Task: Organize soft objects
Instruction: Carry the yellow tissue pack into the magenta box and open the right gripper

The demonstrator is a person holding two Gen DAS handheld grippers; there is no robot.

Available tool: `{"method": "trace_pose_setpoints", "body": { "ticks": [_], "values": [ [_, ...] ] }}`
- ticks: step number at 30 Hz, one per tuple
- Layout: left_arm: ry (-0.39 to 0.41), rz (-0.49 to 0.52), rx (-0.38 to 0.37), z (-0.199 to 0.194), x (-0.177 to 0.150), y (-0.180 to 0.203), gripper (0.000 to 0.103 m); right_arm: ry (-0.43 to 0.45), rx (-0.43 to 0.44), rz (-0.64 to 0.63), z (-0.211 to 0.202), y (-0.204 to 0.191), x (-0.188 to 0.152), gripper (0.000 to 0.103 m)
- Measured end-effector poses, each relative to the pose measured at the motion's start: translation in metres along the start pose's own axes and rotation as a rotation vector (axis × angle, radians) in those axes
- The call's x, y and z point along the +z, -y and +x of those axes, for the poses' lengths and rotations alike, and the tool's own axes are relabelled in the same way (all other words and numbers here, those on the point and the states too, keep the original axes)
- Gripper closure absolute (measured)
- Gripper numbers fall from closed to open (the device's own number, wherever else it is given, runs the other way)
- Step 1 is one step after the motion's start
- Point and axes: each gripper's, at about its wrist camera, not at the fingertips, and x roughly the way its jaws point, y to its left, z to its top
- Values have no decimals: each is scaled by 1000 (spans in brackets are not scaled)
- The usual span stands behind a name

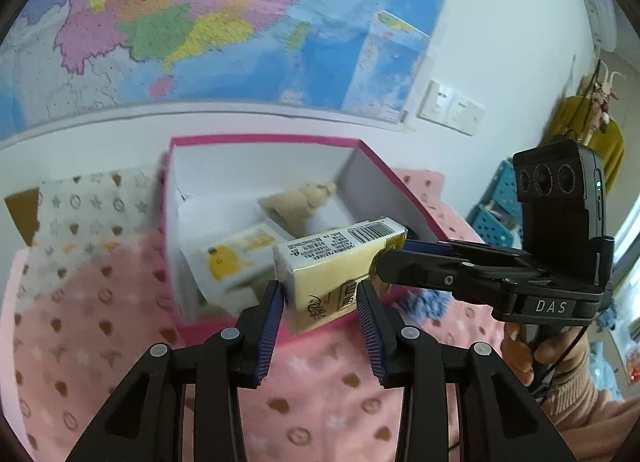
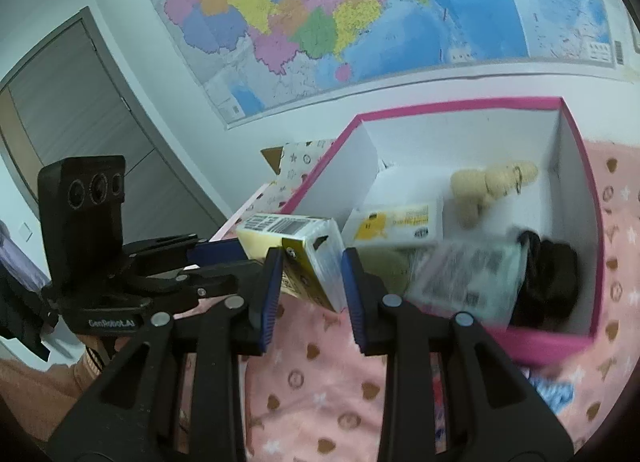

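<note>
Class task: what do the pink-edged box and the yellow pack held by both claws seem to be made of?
Pink-edged white box: apparently matte cardboard, with stiff, flat, thin walls. Yellow tissue pack: probably glossy plastic film, with sheen and a printed barcode; its contents are hidden.

Both grippers are black plastic with ribbed blue pads (image 1: 272, 326) and silver screws. The right gripper (image 1: 390, 258) reads "DAS"; the left gripper (image 2: 224, 258) reads "GenRobot.AI". A pink knit sleeve (image 1: 592, 394) covers the wrist.

pink box (image 2: 556, 346) crowded, far corner free
</note>
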Motion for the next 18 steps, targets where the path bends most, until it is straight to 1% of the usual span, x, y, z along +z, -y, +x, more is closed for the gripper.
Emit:
{"method": "trace_pose_setpoints", "body": {
  "ticks": [8, 12, 18],
  "values": [
    [-29, -39, 56, 23, 19, -30, 66, -47, -9, 40, 41, 18, 23, 69],
    [-68, -67, 93, 40, 22, -43, 66, -84, -9, 84, 64, 30, 26, 69],
    [-110, -104, 114, 57, 23, -57, 66, -134, -46, 117, 87, 38, 27, 68]
  ]
}}
